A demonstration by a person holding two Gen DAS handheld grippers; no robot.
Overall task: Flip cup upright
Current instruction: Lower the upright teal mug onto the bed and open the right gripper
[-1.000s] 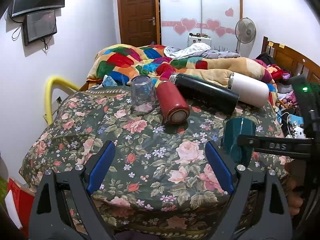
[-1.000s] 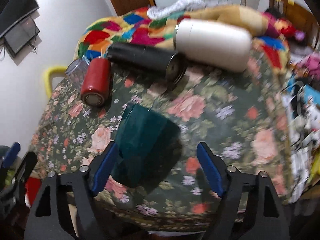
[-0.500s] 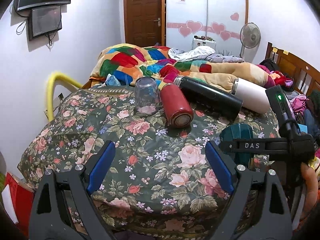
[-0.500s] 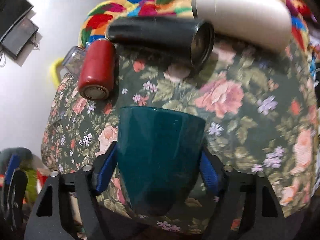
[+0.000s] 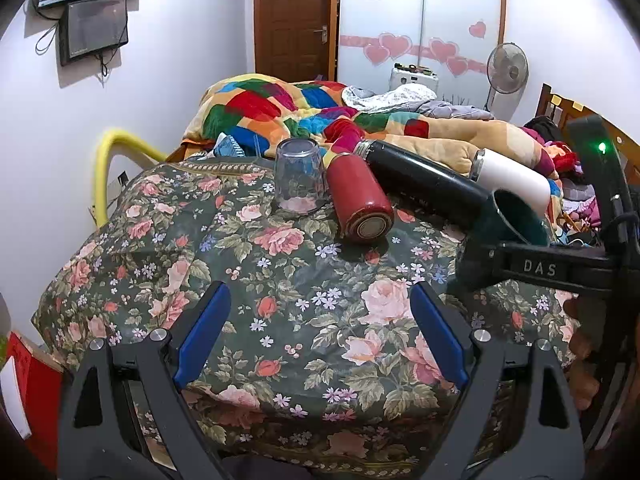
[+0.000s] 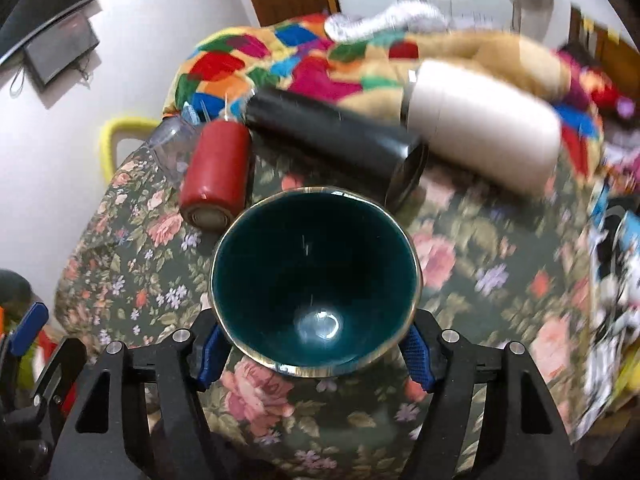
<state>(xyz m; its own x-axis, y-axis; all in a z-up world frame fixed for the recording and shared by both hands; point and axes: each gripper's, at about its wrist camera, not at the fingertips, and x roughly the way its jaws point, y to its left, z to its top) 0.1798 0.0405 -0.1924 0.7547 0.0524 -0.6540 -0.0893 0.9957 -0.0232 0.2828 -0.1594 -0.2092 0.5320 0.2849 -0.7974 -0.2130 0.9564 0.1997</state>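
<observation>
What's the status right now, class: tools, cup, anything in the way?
Right tool shut on green cup, lifted off the table, mouth tilted toward the camera. Left tool open, empty. Red flask and black flask lying close behind.

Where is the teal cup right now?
The teal cup is clamped in the right gripper, lifted and tilted over the right of the floral table, just in front of the black flask.

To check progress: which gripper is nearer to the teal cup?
Right. The right gripper is shut on the teal cup; the left gripper hangs open, apart from it.
</observation>
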